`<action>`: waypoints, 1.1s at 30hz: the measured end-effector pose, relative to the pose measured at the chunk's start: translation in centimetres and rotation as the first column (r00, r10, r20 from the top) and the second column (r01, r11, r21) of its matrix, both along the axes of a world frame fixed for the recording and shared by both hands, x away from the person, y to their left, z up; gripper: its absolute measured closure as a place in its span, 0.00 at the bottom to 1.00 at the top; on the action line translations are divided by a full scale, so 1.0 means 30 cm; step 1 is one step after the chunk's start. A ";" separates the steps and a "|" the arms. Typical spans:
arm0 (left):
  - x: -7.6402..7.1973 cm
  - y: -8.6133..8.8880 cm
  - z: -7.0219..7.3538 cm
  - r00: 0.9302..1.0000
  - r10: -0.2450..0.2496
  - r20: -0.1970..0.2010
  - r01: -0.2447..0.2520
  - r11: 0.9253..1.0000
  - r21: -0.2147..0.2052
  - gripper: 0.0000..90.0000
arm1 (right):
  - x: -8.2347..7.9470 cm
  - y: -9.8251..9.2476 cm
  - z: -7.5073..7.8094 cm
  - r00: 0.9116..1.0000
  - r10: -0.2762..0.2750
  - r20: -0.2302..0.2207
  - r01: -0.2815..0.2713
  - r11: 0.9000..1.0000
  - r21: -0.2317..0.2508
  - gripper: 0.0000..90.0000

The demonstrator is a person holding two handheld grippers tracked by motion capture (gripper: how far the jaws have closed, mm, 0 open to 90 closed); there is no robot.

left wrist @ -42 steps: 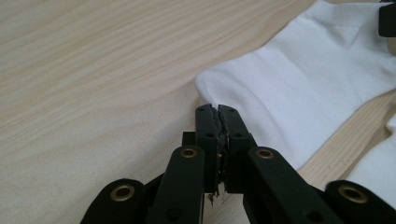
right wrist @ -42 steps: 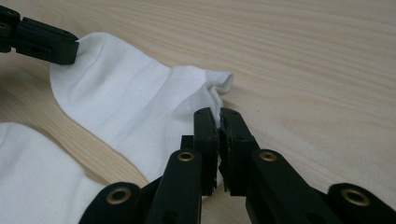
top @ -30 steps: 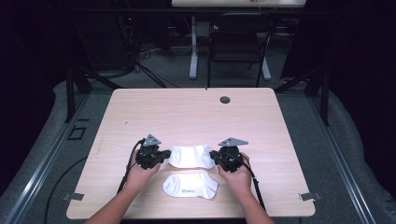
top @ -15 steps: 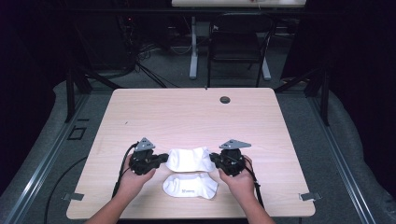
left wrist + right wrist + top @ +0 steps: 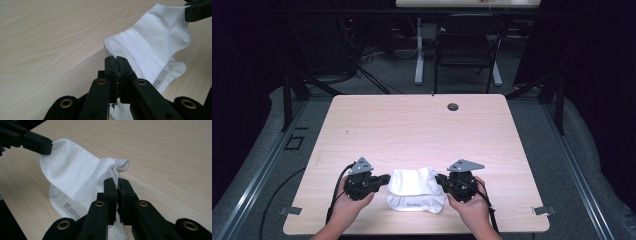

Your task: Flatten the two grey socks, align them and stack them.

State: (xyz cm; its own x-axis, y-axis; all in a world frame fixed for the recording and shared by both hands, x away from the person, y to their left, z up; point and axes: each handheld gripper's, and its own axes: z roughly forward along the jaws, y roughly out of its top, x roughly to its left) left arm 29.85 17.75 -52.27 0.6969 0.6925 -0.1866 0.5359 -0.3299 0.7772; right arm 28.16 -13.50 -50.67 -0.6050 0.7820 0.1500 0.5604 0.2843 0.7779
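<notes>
I have a white sock (image 5: pixel 412 181) stretched between my two grippers near the front edge of the table (image 5: pixel 422 125), and it lies over a second sock (image 5: pixel 417 203) flat on the wood beneath it. My left gripper (image 5: pixel 384 179) has its jaws pressed together on one end of the top sock; in the left gripper view (image 5: pixel 117 65) the jaws meet with a sliver of white cloth showing between them lower down. My right gripper (image 5: pixel 439 179) is likewise clamped on the other end, and the right gripper view (image 5: pixel 117 187) shows the cloth bunched into a fold just ahead of the closed jaw tips.

From the left gripper view I see the top sock (image 5: pixel 152 42) running away to the right gripper's black tip at the upper right corner, with the lower sock (image 5: pixel 167 75) peeking out below, a strip of grey print along its edge. The right gripper view gives the top sock (image 5: pixel 72 175) from the other end, held at the upper left by the left gripper, and the printing on the lower sock (image 5: pixel 65 206) is plainer there, though too small to read.

In the high view a small dark round disc (image 5: pixel 453 106) sits at the far side of the table, well apart from the socks. Beyond the table stands a black chair (image 5: pixel 467 45). Nothing lies between the grippers and the socks.
</notes>
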 end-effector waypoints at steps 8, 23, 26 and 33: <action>-0.037 -0.005 -0.029 1.000 -0.023 -0.019 0.023 1.000 0.007 0.98 | -0.046 0.008 -0.026 1.000 0.011 0.004 -0.011 1.000 -0.015 0.96; -0.053 0.001 -0.073 0.998 -0.036 -0.060 0.037 0.999 0.013 0.98 | -0.071 0.001 -0.090 0.999 0.019 -0.046 -0.021 0.999 -0.028 0.96; -0.049 0.002 -0.080 0.997 -0.037 -0.061 0.039 0.999 0.018 0.98 | -0.071 -0.001 -0.097 0.999 0.020 -0.051 -0.022 0.999 -0.032 0.96; -0.043 -0.004 -0.101 0.996 -0.044 -0.072 0.047 0.998 0.038 0.98 | -0.064 -0.013 -0.111 0.998 0.012 -0.069 -0.014 0.999 -0.030 0.96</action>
